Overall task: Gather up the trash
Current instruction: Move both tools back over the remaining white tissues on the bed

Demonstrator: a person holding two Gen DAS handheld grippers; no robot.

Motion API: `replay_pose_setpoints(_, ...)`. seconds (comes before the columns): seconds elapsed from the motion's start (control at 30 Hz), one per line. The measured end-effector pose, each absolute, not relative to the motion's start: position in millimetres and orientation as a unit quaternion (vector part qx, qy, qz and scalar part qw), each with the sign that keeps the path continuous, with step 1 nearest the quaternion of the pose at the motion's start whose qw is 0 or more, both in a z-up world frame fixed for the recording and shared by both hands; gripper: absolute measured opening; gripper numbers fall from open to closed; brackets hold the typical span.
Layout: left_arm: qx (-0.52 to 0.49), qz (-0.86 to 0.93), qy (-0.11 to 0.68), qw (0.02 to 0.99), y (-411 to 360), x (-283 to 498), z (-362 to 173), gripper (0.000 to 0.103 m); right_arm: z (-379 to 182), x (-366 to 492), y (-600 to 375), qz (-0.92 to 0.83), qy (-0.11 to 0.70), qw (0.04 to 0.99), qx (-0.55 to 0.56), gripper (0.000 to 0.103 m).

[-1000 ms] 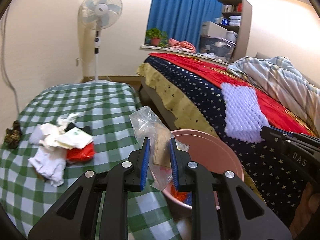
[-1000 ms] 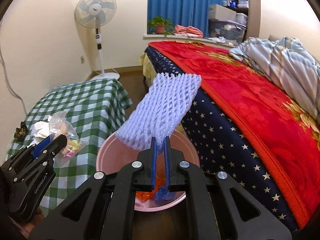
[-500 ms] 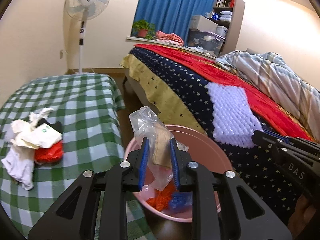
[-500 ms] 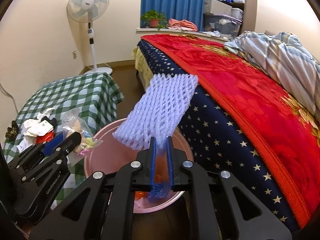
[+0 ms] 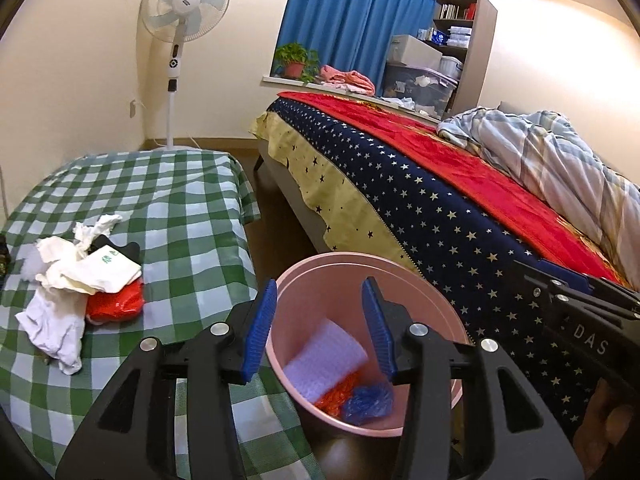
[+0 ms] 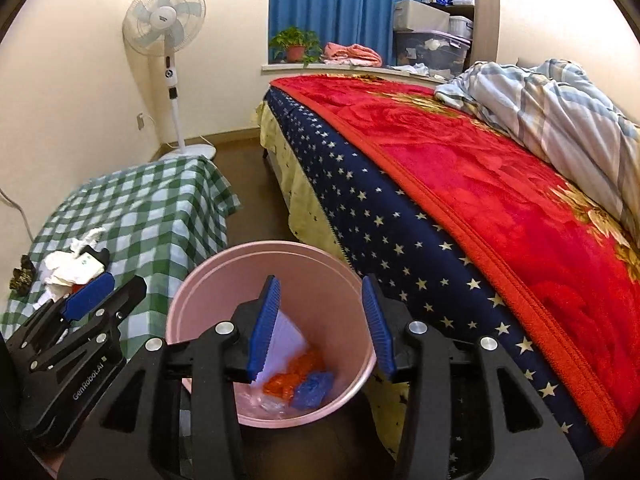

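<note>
warm bright indoor light, sharp focus, strong fisheye bending, dark vignetted corners.

A pink bin (image 5: 416, 280) stands upright on the floor beside the worktop's right edge, holding white foam netting (image 5: 324, 360), orange scraps (image 5: 336, 390) and a blue wrapper (image 5: 366, 400). White papers (image 5: 76, 276) and red plastic (image 5: 116, 304) lie heaped near the worktop's left edge.

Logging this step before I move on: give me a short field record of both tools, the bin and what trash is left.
left tool: open, empty, above bin
right tool: open, empty, above bin
round pink plastic bin: on floor between table and bed
bin contents: white foam net sleeve, orange scrap, blue plastic scrap
left to collect: pile of white tissues and red wrapper on green checked tablecloth
</note>
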State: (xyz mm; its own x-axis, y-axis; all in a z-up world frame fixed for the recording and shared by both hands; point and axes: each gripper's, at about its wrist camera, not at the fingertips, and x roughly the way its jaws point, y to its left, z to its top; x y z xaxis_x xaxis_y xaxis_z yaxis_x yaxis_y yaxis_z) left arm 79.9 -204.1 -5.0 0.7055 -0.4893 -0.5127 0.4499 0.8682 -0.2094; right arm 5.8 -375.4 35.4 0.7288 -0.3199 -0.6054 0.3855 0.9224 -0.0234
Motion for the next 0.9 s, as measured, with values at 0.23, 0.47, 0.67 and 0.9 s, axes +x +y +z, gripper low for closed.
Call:
replay_pose_setpoints(0.23,-0.037,-0.238,0.276,0.931,-177,73,5,0.044,43,2,-357,-0.155,0.292,0.942,0.048,0.044)
replay_pose_setpoints(0.47,-0.040,-0.207,0.268,0.940,-142,67,13,0.044,47,3,-338,-0.125,0.278,0.951,0.054,0.044)
replay_pose_setpoints(0.67,-0.046,-0.164,0.267,0.948,-110,66,14,0.044,47,8,-323,-0.096,0.268,0.956,0.067,0.043)
replay_pose_setpoints(0.9,-0.052,-0.113,0.270,0.955,-74,67,5,0.040,42,22,-301,-0.043,0.265,0.960,0.083,0.027)
